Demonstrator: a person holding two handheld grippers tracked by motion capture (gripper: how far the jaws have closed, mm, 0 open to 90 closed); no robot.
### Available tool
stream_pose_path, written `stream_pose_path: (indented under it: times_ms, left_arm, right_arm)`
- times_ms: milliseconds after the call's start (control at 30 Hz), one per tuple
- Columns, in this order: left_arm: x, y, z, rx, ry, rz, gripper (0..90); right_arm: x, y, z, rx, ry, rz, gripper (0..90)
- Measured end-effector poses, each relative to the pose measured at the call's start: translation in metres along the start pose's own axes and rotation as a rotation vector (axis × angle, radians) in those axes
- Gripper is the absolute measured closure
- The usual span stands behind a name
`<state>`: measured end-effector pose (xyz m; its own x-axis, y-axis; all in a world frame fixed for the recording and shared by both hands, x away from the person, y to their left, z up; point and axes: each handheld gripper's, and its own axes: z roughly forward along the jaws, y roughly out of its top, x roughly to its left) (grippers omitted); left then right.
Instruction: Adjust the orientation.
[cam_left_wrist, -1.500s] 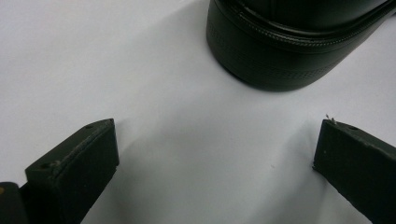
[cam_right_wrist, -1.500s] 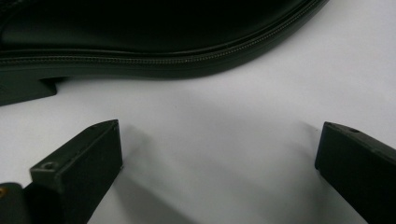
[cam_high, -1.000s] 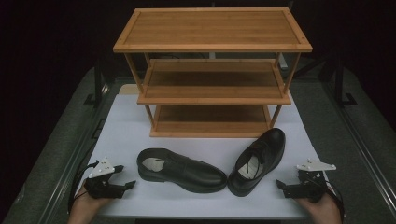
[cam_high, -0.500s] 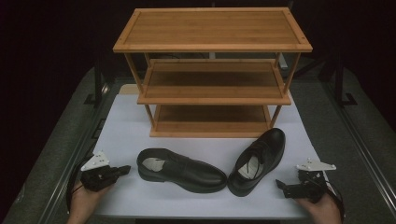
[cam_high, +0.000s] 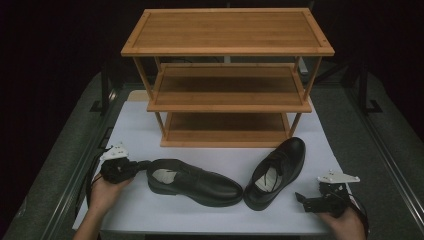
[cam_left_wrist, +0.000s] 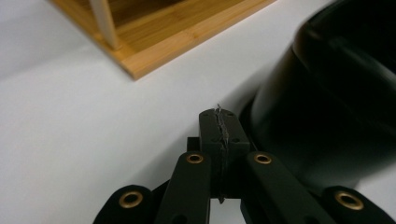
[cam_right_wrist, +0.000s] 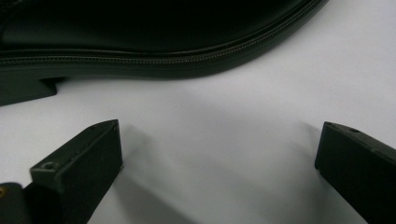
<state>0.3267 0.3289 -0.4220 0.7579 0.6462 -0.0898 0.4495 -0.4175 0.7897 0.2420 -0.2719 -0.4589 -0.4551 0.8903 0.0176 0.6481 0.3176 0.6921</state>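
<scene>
**Left tool closes in on the heel**

While the left tool (cam_high: 142, 165) sat at the heel of the left shoe (cam_high: 195, 182), its jaws were pressed together with nothing between them, as the left gripper view showed: the tips met just beside the shoe's rounded black back (cam_left_wrist: 327, 116). That shoe lay on the white table (cam_high: 225, 157), heel toward the left hand and toe pointing right, its toe nearly meeting the heel end of the right shoe (cam_high: 275, 172). Behind both stood the wooden rack (cam_high: 227, 75), three shelves, all bare.

The step in hand looked like the approach to a first grasp, probably ahead of lifting the shoe onto a shelf. The next move would likely call for the left tool to spread its jaws and take the heel rim between them, since closed tips could only nudge.

The right shoe lay angled, toe toward the rack. The right tool (cam_high: 307, 200) rested on the table near that shoe but apart from it, jaws spread wide and empty; the right gripper view showed the sole edge and stitched welt (cam_right_wrist: 163, 58) beyond them.

No brand, label or readable writing could be made out on either shoe or the rack; the pale insoles were too small to read.
</scene>
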Motion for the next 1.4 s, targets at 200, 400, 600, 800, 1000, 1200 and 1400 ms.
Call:
stream_pose_path:
  times_ms: [200,400,600,800,1000,1200,1400]
  left_arm:
    - [-0.002,0.004,0.017,0.026,-0.025,0.019,90.0]
    - [0.001,0.0,0.018,0.028,-0.035,0.0,90.0]
    - [0.0,0.0,0.017,0.034,-0.042,0.002,90.0]
    - [-0.003,-0.002,0.014,0.037,-0.042,0.006,90.0]
    - [-0.006,-0.003,0.012,0.043,-0.041,0.016,90.0]
    - [-0.011,-0.007,0.006,0.051,-0.044,0.026,90.0]
    - [-0.018,-0.013,-0.002,0.054,-0.052,0.03,90.0]
  right_arm:
    - [0.0,0.0,0.0,-0.002,0.0,0.0,0.3]
    - [0.0,0.0,0.0,0.0,-0.001,-0.001,0.3]
    - [0.0,0.0,0.0,0.0,-0.001,0.0,0.3]
    - [0.0,0.0,0.0,0.001,0.0,0.0,0.3]
    - [0.0,0.0,0.0,0.0,0.0,0.0,0.3]
    - [0.0,0.0,0.0,0.001,0.0,0.002,0.3]
    - [0.0,0.0,0.0,0.001,0.0,0.001,0.3]
